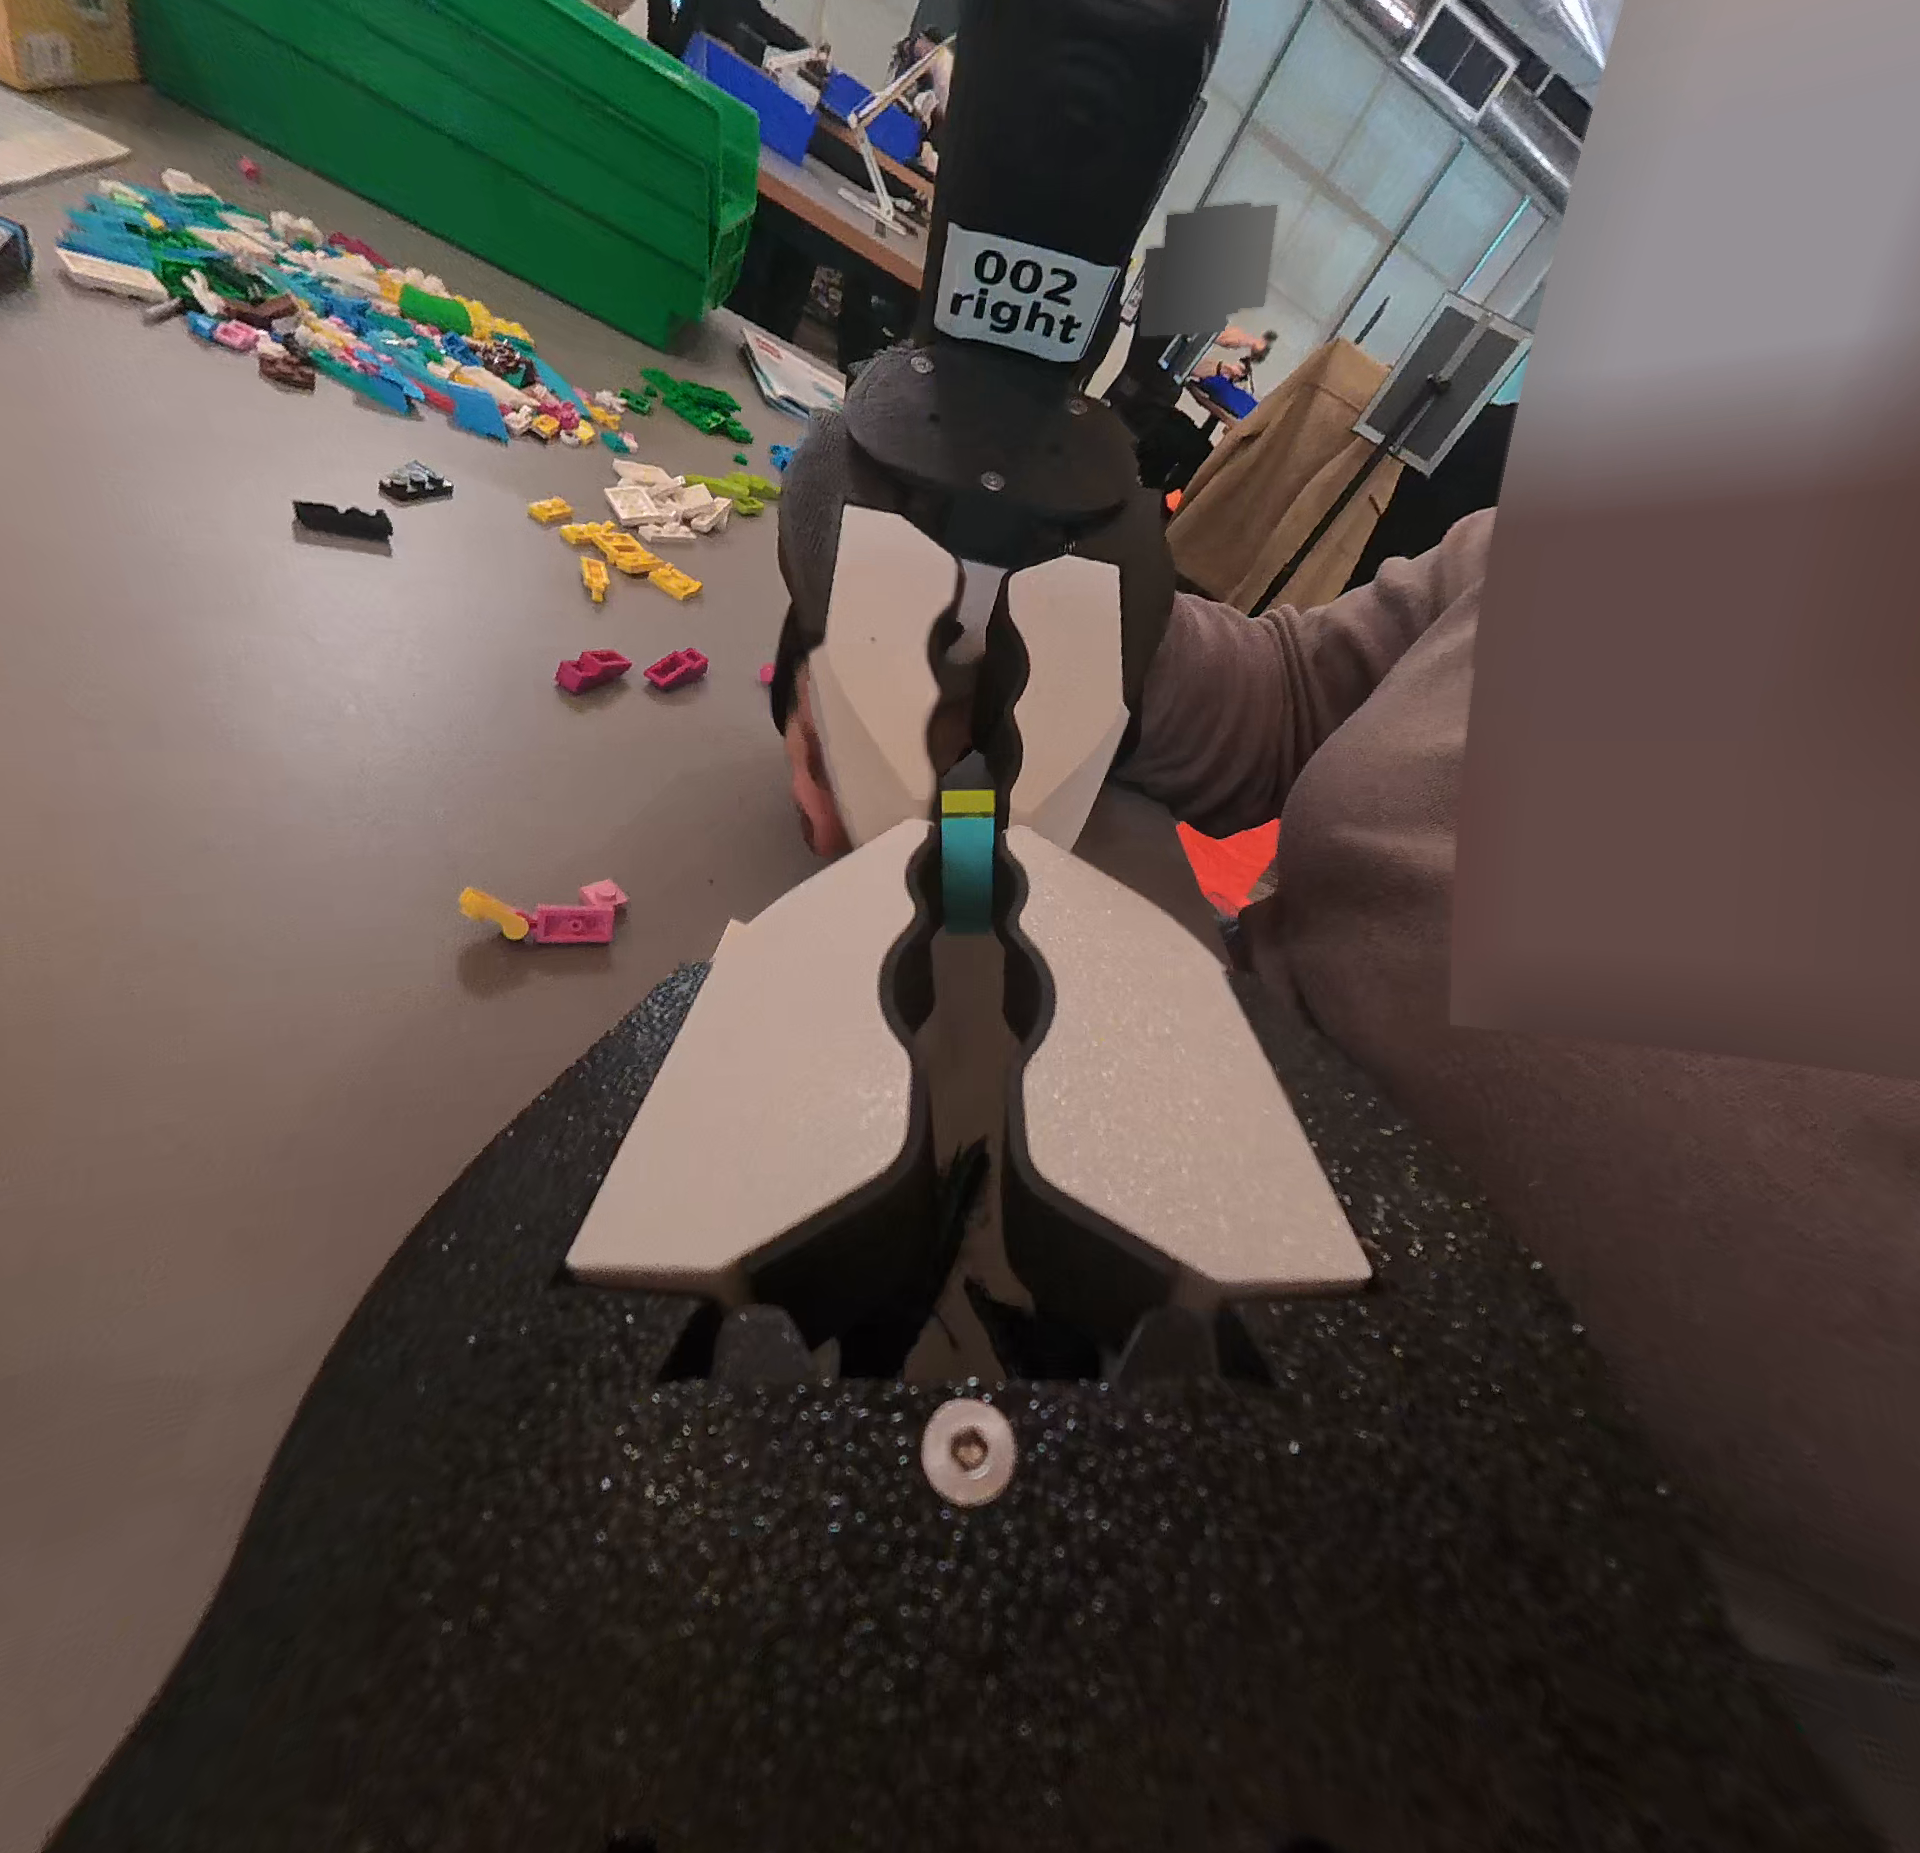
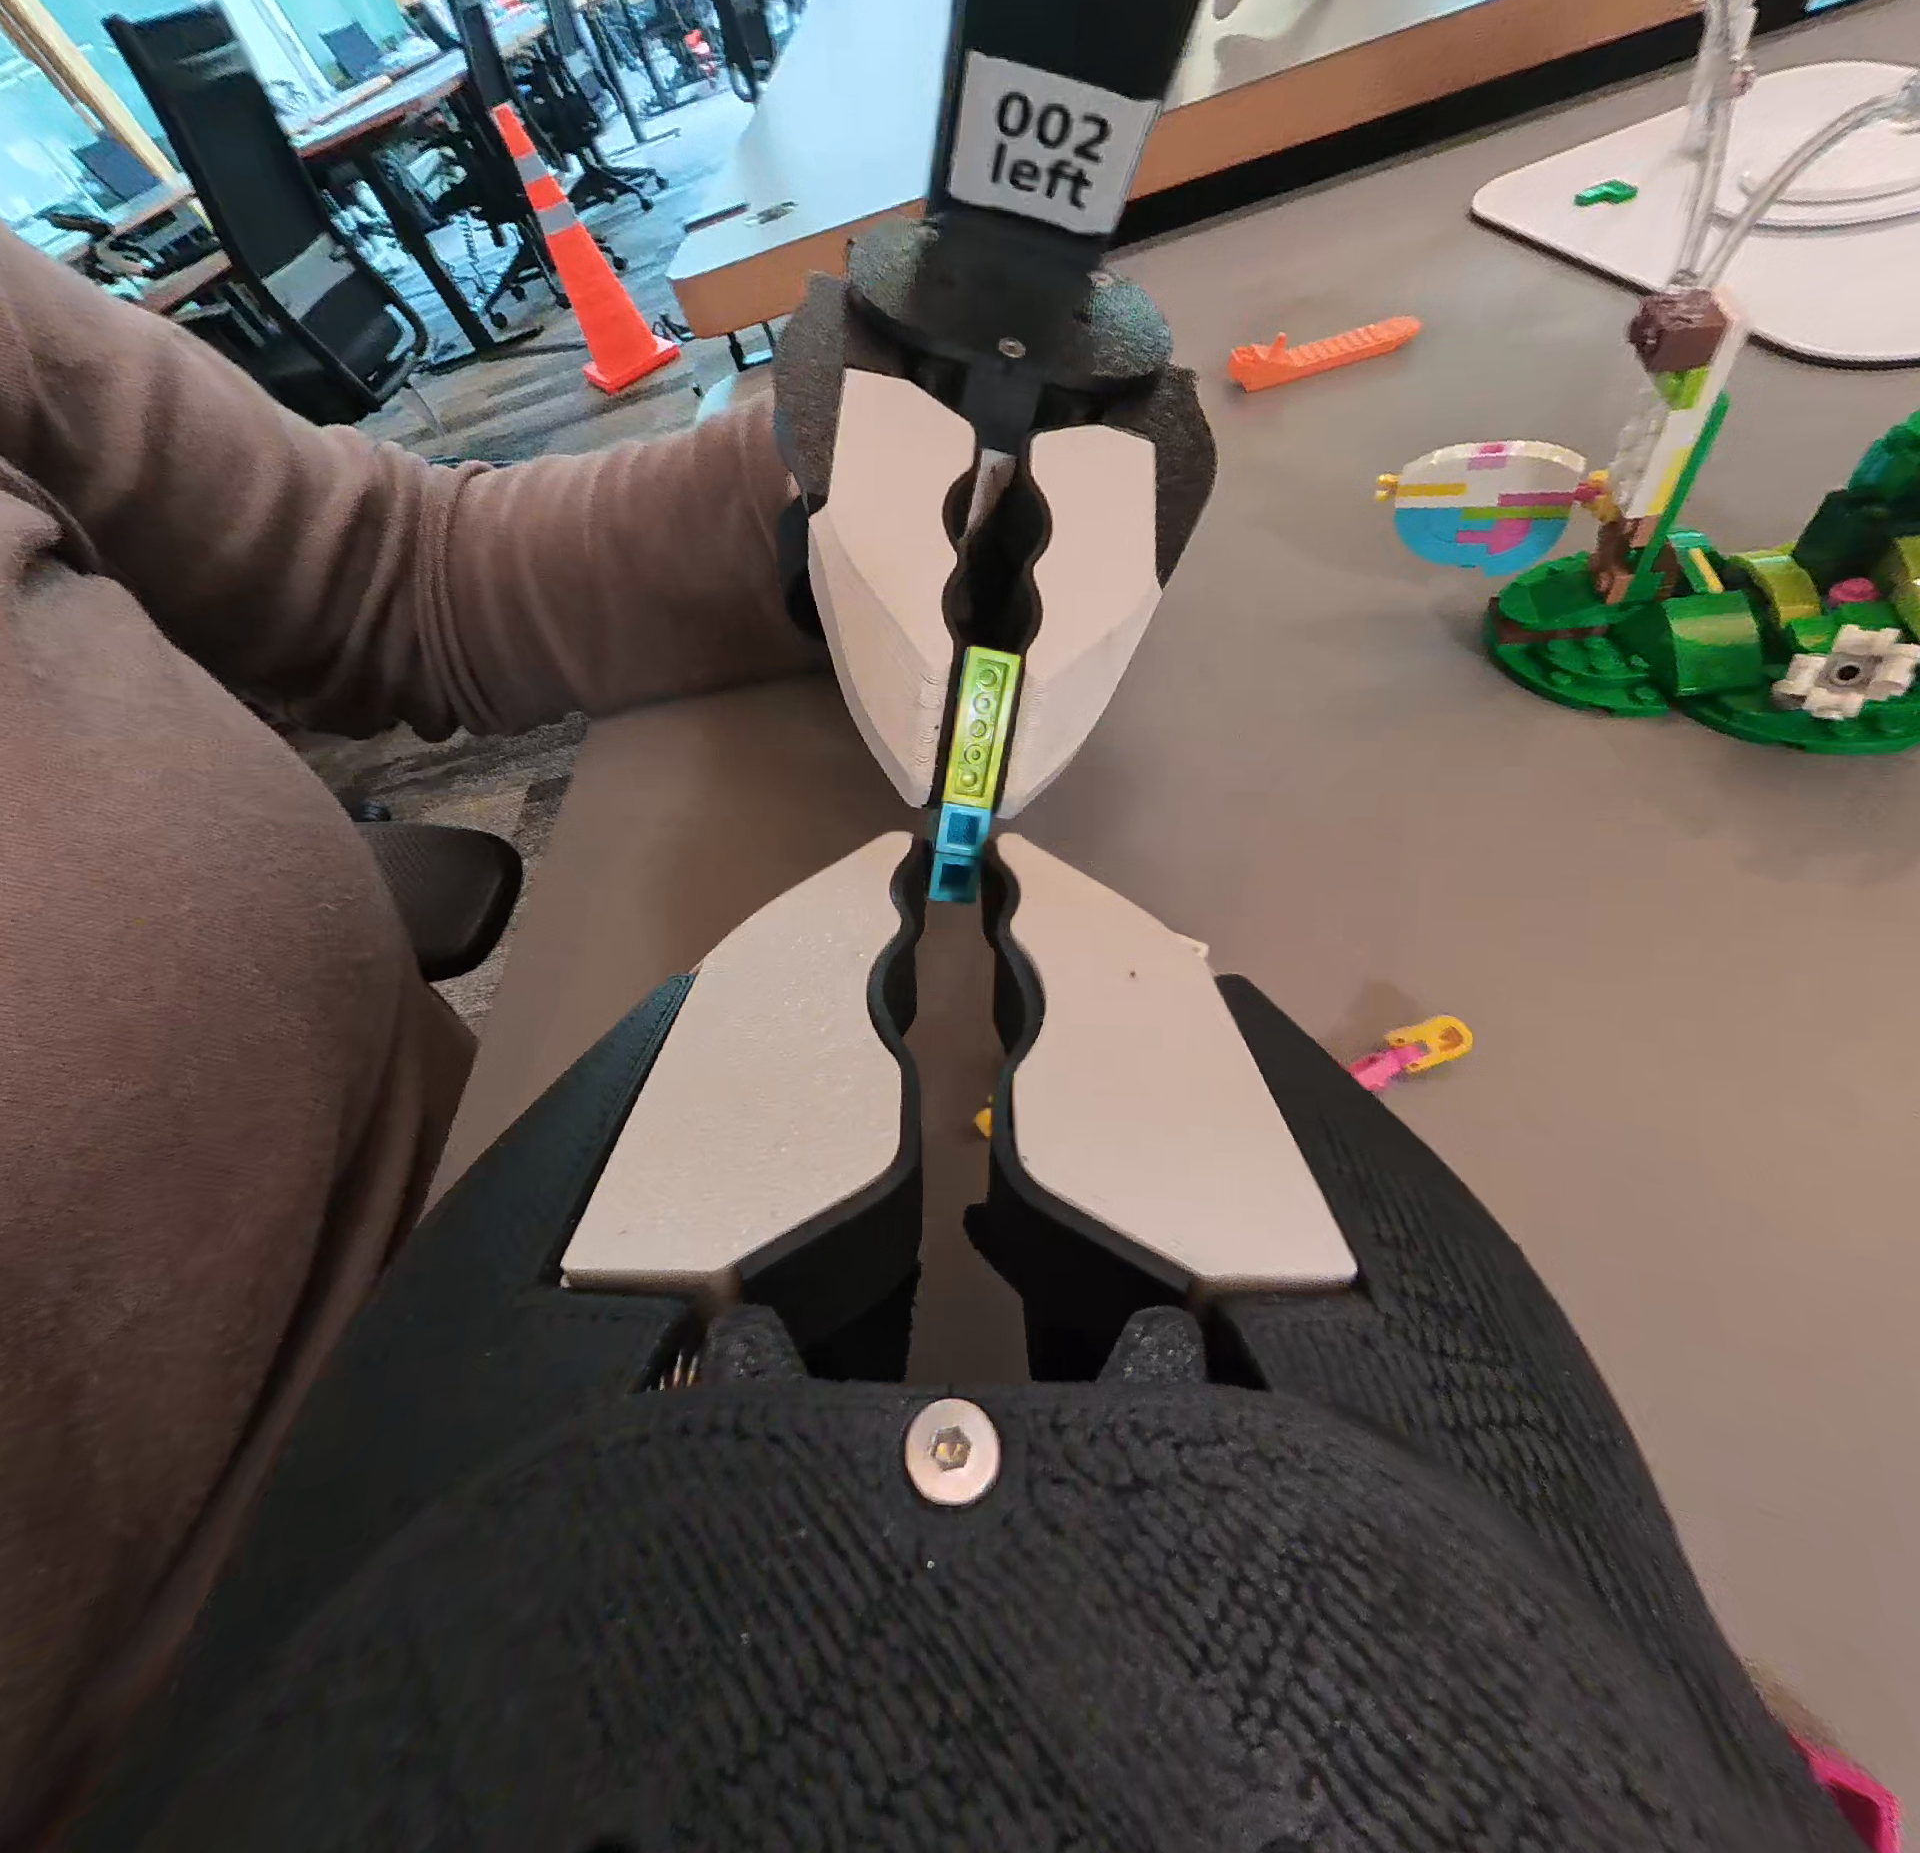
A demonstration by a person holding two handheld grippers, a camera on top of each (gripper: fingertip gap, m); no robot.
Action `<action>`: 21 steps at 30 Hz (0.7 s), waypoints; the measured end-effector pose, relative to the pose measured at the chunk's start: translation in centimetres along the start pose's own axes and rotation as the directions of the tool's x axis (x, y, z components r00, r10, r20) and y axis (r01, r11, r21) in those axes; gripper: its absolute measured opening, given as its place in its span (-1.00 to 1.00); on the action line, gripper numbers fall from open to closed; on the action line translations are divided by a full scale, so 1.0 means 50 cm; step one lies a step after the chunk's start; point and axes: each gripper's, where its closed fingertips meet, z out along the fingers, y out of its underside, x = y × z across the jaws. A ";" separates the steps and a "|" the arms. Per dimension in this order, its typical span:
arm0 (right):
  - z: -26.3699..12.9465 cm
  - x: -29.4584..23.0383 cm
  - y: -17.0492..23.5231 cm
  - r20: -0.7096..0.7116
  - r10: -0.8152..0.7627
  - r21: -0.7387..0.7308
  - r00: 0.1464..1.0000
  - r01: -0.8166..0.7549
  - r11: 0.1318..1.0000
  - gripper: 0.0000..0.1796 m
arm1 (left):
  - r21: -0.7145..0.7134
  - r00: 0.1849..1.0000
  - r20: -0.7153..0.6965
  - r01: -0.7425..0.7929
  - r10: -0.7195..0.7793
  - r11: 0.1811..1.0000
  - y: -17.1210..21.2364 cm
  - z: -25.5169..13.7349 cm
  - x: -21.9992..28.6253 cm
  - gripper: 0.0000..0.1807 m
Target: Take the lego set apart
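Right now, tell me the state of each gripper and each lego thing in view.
lime-and-teal piece: held aloft, parts seemingly joined.
left gripper: shut on that piece.
right gripper: shut on that piece.
green lego model: upright, partly assembled.
loose bricks: scattered, taken apart.

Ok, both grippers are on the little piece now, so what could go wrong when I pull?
1. The left gripper and right gripper pinch the lime-and-teal piece only at their very tips, so it may slip or spring away when it separates.
2. The piece sits near the table edge, so a dropped part could land on the floor.
3. The tips nearly meet, so twisting may knock them together.
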 end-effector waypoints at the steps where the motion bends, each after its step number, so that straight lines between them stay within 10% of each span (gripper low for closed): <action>1: -0.001 -0.004 -0.001 0.009 -0.005 0.004 1.000 0.005 1.000 -0.91 | 0.005 1.000 -0.012 -0.004 0.004 1.000 -0.001 0.001 0.003 -0.91; 10: -0.020 0.063 0.038 -0.271 -0.331 -0.263 0.904 0.261 0.929 -0.93 | -0.185 0.810 0.383 -0.405 0.445 0.896 -0.008 -0.009 -0.065 -0.61; 21: -0.021 0.078 0.065 -0.292 -0.575 -0.496 0.764 0.394 0.774 -0.93 | -0.444 0.690 0.318 -0.497 0.650 0.745 0.046 0.011 -0.075 -0.90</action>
